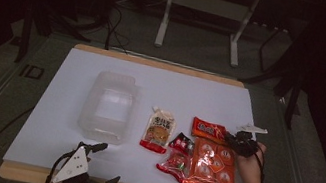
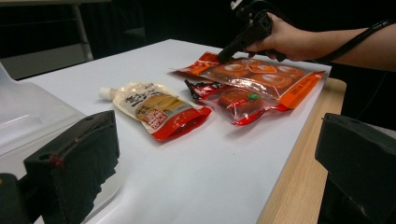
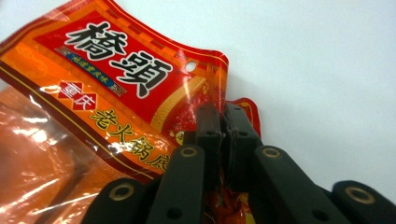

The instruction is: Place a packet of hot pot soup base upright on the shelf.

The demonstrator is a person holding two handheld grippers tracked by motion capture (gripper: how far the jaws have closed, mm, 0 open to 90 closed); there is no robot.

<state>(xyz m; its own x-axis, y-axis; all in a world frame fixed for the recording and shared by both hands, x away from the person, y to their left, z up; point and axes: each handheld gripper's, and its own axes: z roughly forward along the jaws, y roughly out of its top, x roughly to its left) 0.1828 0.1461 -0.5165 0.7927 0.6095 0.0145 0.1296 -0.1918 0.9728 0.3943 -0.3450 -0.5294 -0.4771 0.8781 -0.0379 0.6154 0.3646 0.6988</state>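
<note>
My right tongs [image 3: 223, 140] pinch the top edge of the orange snack bag [image 3: 93, 93]. My left tongs [image 2: 210, 163] are wide apart over the bench [image 2: 210, 177].

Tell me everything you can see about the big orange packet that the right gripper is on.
The big orange packet is a flat, glossy plastic pouch with a red header bearing white characters and a hang hole, and a clear window showing round orange pieces. It lies flat near the table's front right edge, overlapping a smaller red packet. The right gripper is shut on its top corner.
</note>
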